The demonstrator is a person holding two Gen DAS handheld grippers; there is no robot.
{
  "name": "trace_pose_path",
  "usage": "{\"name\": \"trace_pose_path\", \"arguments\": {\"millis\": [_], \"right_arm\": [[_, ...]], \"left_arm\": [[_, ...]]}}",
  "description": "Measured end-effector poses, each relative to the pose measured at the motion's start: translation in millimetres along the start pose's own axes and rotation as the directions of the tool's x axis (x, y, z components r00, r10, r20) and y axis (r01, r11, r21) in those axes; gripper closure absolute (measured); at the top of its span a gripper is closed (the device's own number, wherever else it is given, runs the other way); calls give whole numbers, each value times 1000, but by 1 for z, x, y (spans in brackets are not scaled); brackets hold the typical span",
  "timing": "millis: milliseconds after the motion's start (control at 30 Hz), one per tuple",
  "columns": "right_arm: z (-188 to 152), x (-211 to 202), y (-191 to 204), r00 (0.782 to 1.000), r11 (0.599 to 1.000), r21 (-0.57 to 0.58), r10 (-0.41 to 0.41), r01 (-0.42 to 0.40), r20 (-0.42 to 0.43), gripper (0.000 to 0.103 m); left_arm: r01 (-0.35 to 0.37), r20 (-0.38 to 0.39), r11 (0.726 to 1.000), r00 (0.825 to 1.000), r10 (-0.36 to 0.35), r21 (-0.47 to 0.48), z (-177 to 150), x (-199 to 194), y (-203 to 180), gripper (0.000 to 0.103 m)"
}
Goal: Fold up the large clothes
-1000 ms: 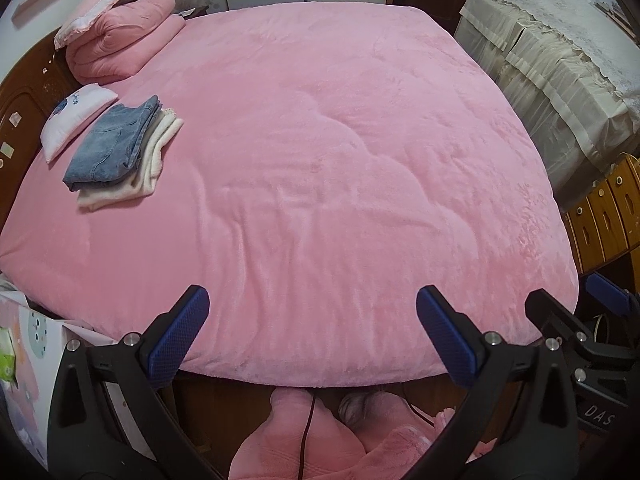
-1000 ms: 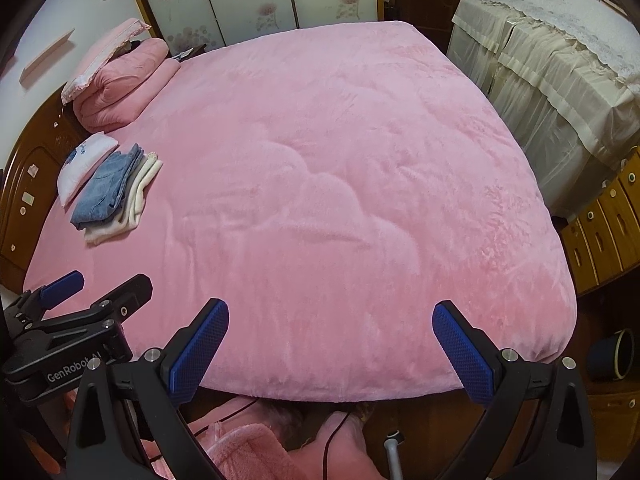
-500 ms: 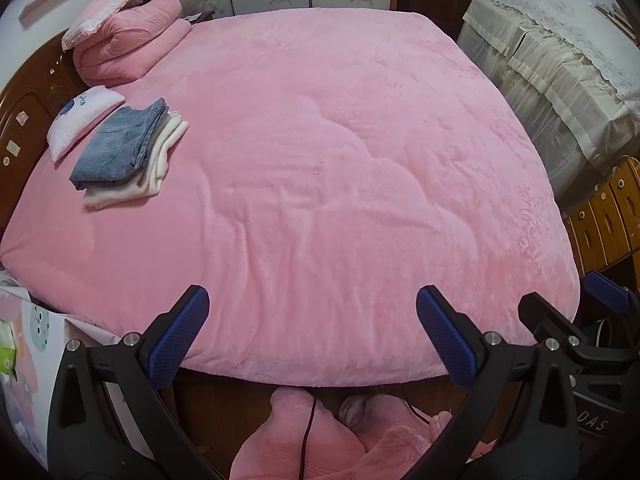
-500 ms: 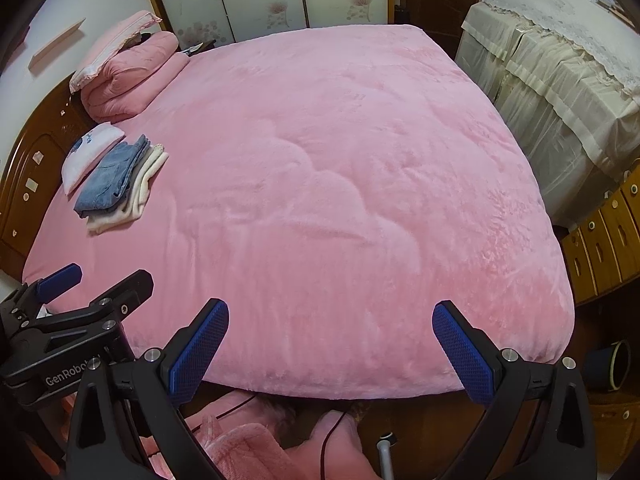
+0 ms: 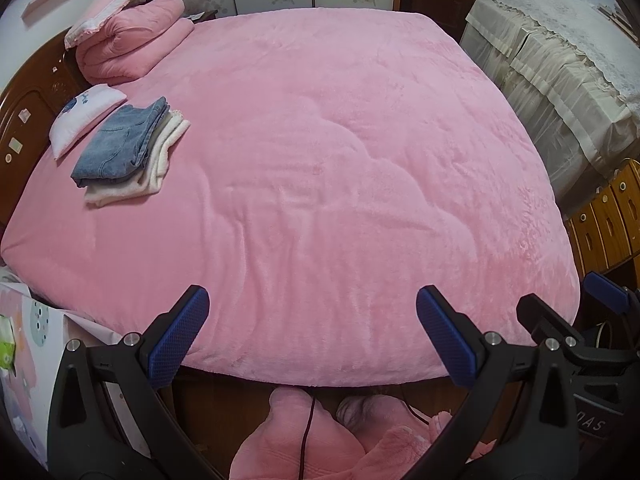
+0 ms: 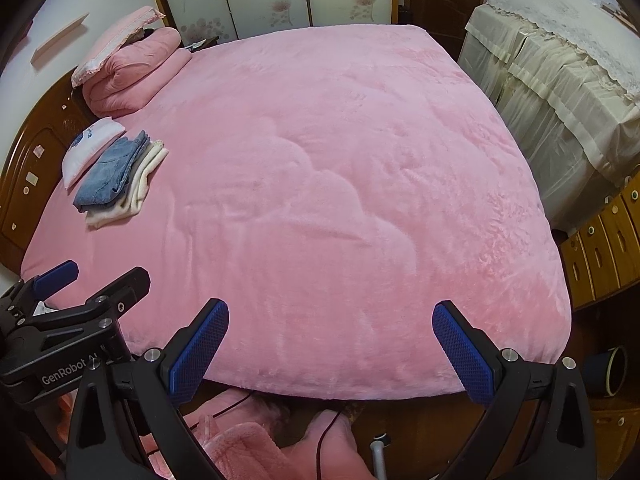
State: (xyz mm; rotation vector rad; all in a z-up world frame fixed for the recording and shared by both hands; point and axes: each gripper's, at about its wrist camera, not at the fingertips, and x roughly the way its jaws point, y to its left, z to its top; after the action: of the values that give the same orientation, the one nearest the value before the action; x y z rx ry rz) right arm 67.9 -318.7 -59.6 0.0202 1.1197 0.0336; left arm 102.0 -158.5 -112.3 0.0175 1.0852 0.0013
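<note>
A stack of folded clothes, blue jeans [image 5: 120, 148] on a cream garment [image 5: 156, 160], lies at the left side of the bed with the pink fleece cover [image 5: 340, 160]; it also shows in the right wrist view [image 6: 112, 172]. My left gripper [image 5: 312, 332] is open and empty, above the bed's near edge. My right gripper [image 6: 328, 344] is open and empty, beside it, also over the near edge. Pink fleece fabric [image 5: 312, 440] lies below the bed's edge, under both grippers.
A rolled pink quilt with a pillow [image 5: 128, 44] and a small white pillow [image 5: 84, 112] sit near the wooden headboard [image 5: 24, 112]. A cloth-covered piece of furniture [image 5: 560, 80] and wooden drawers [image 5: 608, 216] stand at the right. A dark cable [image 5: 308, 432] runs across the pink fabric.
Both grippers have tilted or lifted slightly, so the bed sits lower in both views. Both stay open and empty.
</note>
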Motion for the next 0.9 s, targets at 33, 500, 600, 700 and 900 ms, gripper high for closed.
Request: {"name": "trace_pose_path", "arguments": {"millis": [33,500,600,700,900], "right_arm": [[1,1,-1,1000,1000,-1,2,-2,-3,0],[9,8,-11,1000,1000,-21,10,-11,-16,0],[11,10,-15,1000,1000,-27,13,-13,-19,0],[11,11,-15,1000,1000,-25,13,-13,-21,0],[21,20,-25,999,999,-41,19,-21,-37,0]], "left_arm": [[0,0,1000,1000,0,0,0,0,0,0],[-23,-18,999,1000,23,-29,2,2,-12,0],[-25,-19,999,1000,25,-31,2,2,-13,0],[-27,-23,999,999,26,-33,2,4,-14,0],[-33,-26,999,999,32,-35,4,7,-17,0]]}}
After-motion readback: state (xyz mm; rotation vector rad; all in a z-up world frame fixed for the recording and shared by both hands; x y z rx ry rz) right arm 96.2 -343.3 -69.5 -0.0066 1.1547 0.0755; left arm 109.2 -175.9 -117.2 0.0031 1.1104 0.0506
